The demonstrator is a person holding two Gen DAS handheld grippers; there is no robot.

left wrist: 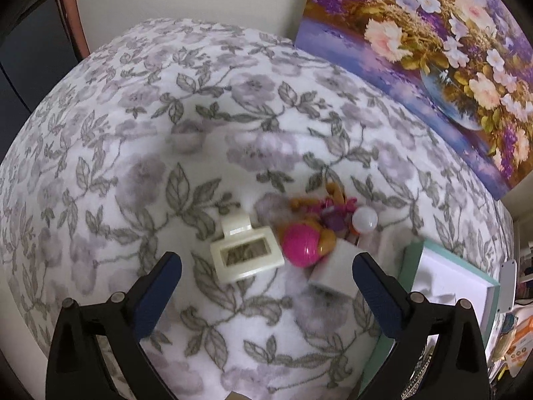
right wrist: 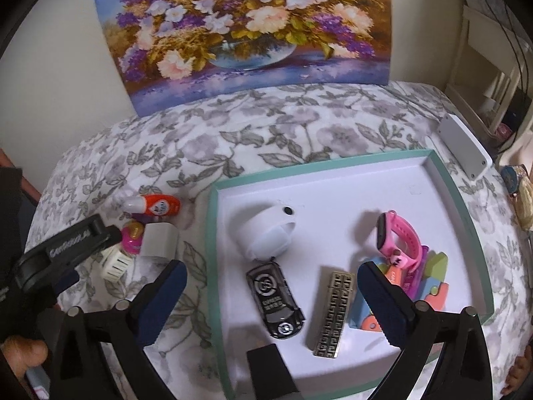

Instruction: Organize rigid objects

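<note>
1. left gripper (left wrist: pixel 266 266) jaws spread wide, nothing between them, hovering over a cream perfume-style bottle (left wrist: pixel 245 255) lying flat on the bedspread (left wrist: pixel 133 133).
2. just right of the bottle: a doll with a pink ball-like head (left wrist: pixel 301 245), blurred, and a small white ball (left wrist: pixel 365 219) beside it. a grey-white box (left wrist: pixel 333 271) sits touching the doll's near side.
3. right gripper (right wrist: pixel 271 296) also wide open and empty, held above the teal-rimmed tray (right wrist: pixel 466 220).
4. inside the tray: white coiled band (right wrist: pixel 266 233), black toy car (right wrist: pixel 276 300), patterned metal bar (right wrist: pixel 333 313), pink watch (right wrist: pixel 399 243) resting on pastel blocks (right wrist: pixel 433 286).
5. left of the tray on the bedspread: an orange-and-white bottle (right wrist: pixel 153 205) lying on its side, near the loose cluster.
6. surface is a soft grey floral cover; a flower painting (right wrist: pixel 246 30) leans on the wall behind. a white flat device (right wrist: pixel 464 145) lies near the tray's far right corner.
7. tray's far half is bare white; the bedspread left of the cluster is uncluttered.
</note>
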